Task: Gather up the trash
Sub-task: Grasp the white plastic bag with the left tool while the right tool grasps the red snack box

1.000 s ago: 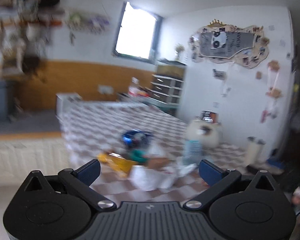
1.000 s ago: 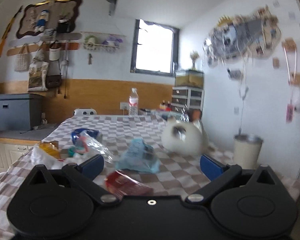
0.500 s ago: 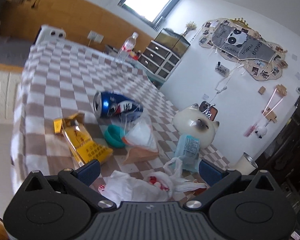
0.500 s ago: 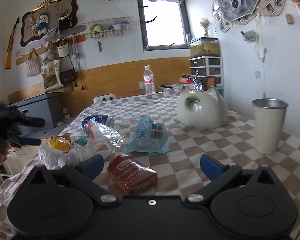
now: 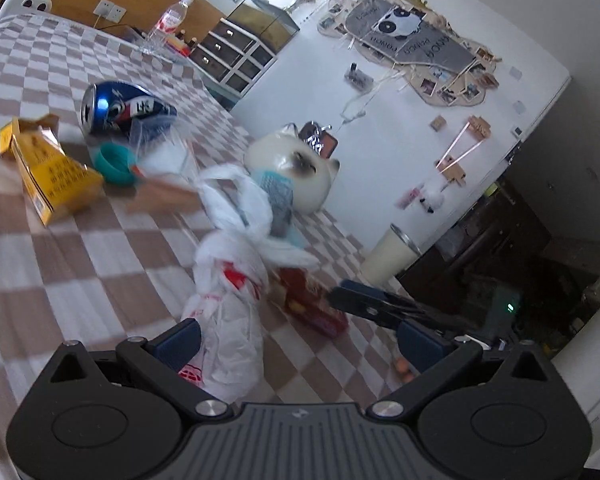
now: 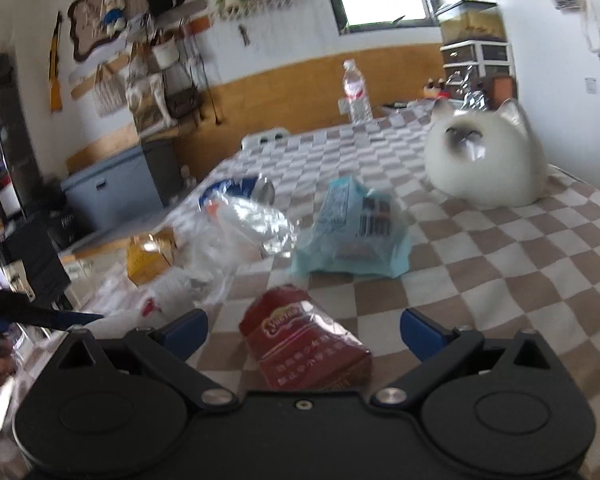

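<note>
Blue pads tip both of our tools, and both stand spread wide with nothing between them pinched. Our left gripper (image 5: 296,340) hangs low over the checked tablecloth (image 5: 80,248), its left pad just beside a white plastic bag (image 5: 228,308) with red print that lies crumpled and stretched away from us; whether the pad touches it we cannot tell. Just right of the bag lies a red snack packet (image 5: 312,308), and over it we see the dark finger of our other tool reaching in from the right.

Our right gripper (image 6: 303,330) has that same red snack packet (image 6: 304,344) lying between its open fingers, though neither pad is on it. Beyond it sits a pale blue wrapper (image 6: 356,232) with a barcode, and to its left a clear crumpled plastic bag (image 6: 252,228) with a blue can (image 6: 240,188) on its side behind it.

From the left view the blue can (image 5: 124,108) lies near a teal cap (image 5: 114,162) and a yellow carton (image 5: 48,168), open at one end, all well beyond the white bag. A white cat-shaped ornament (image 6: 484,160) stands on the right part of the cloth, apart from the litter. Past the table's edge a cream cup (image 5: 388,260) stands, and a water bottle (image 6: 354,92) stands upright at the far end.
</note>
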